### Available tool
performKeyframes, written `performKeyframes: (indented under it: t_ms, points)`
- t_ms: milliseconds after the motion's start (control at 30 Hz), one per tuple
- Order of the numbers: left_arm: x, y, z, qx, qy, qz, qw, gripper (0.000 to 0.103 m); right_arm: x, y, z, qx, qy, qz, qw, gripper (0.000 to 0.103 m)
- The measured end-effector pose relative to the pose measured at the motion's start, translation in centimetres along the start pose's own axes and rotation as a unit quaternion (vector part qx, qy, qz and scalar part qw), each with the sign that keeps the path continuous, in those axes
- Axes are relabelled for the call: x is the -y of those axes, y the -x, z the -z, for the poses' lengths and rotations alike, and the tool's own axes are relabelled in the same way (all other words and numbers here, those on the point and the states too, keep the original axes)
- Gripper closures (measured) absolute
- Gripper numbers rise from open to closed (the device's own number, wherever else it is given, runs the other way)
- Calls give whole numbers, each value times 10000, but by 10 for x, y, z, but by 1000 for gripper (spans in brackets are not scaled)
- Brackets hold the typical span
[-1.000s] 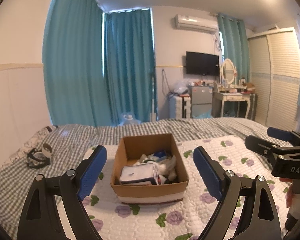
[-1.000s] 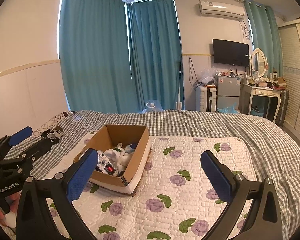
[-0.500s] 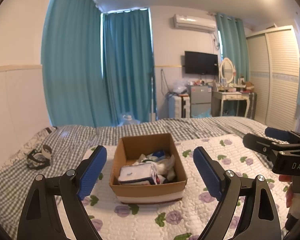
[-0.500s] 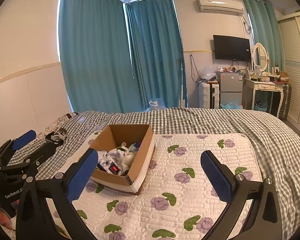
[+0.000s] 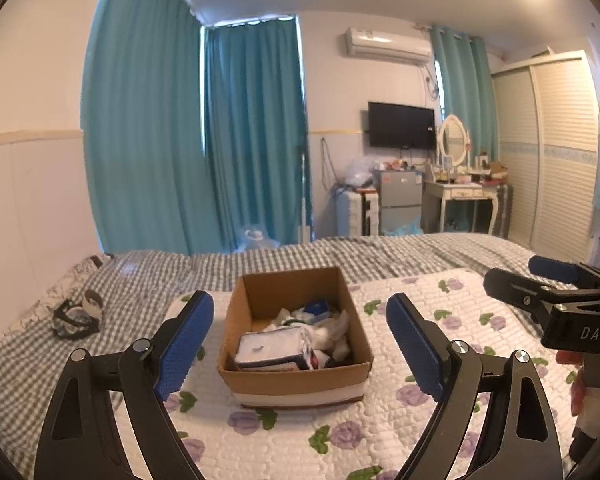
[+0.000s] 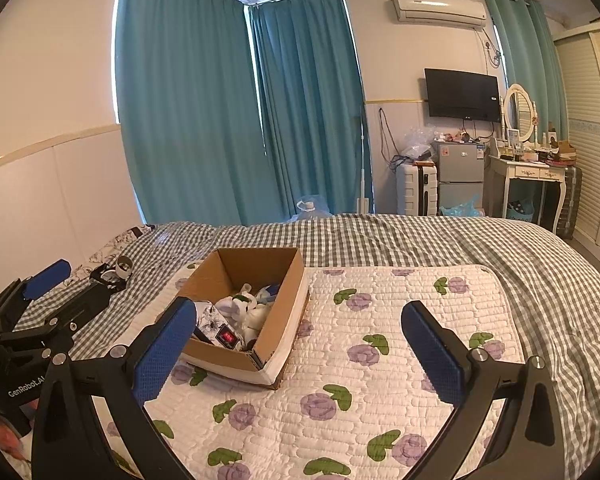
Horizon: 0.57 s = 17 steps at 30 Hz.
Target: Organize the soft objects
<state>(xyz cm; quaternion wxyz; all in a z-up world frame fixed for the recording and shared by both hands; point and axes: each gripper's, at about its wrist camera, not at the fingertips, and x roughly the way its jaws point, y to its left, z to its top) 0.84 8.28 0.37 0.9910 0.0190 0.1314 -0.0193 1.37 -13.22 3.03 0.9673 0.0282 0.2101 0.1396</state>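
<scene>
Cardboard box point(image 5: 296, 376) walls hide most soft contents; both grippers' jaws apart.

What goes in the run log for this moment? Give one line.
left gripper: open, empty | right gripper: open, empty | cardboard box: on floral quilt, holding soft items | stage: pre-grasp

**Bed, quilted mat and what lies on them**

The bed point(image 6: 440, 240), covered in a grey-and-white checked sheet, carries a white quilted mat with purple flowers point(image 6: 380, 360) directly under the open left hand-held gripper point(image 5: 300, 344). An open brown cardboard box point(image 5: 296, 380) sits on the mat between and ahead of its fingers. A small black-and-white bundle point(image 5: 78, 316) lies on the sheet, well to its left.
</scene>
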Motion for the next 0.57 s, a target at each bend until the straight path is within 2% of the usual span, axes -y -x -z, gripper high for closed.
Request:
performKeyframes:
  t_ms: [567]
  points:
    - [-6, -4, -2, -35, 101, 4, 9999, 13, -1, -3, 4, -46, -10, 32, 10000, 0]
